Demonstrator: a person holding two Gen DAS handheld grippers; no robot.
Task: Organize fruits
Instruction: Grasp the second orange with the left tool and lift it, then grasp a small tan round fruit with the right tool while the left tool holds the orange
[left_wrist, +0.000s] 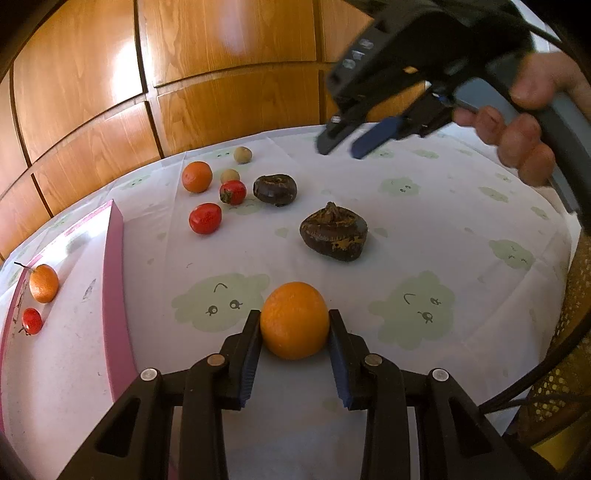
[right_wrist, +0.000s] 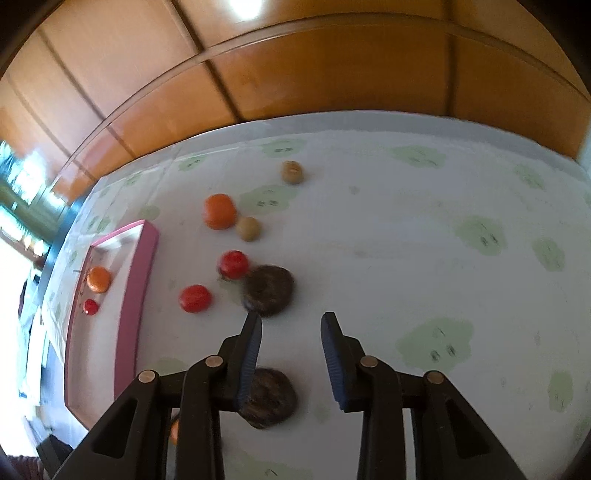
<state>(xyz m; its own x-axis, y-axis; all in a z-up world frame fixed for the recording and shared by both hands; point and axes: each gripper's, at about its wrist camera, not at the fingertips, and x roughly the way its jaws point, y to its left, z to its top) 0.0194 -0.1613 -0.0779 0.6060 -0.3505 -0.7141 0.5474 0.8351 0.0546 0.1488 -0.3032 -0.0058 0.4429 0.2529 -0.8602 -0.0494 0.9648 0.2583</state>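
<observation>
My left gripper is shut on an orange, both pads against its sides, low over the tablecloth. A pink-rimmed tray at left holds a small orange and a red fruit. Loose on the cloth are an orange, two red fruits, two tan fruits and two dark brown fruits. My right gripper is open and empty, above the cloth near a dark fruit.
The table wears a white cloth with green cartoon prints. Wooden wall panels stand behind the far edge. A woven chair back is at the right. The tray also shows in the right wrist view.
</observation>
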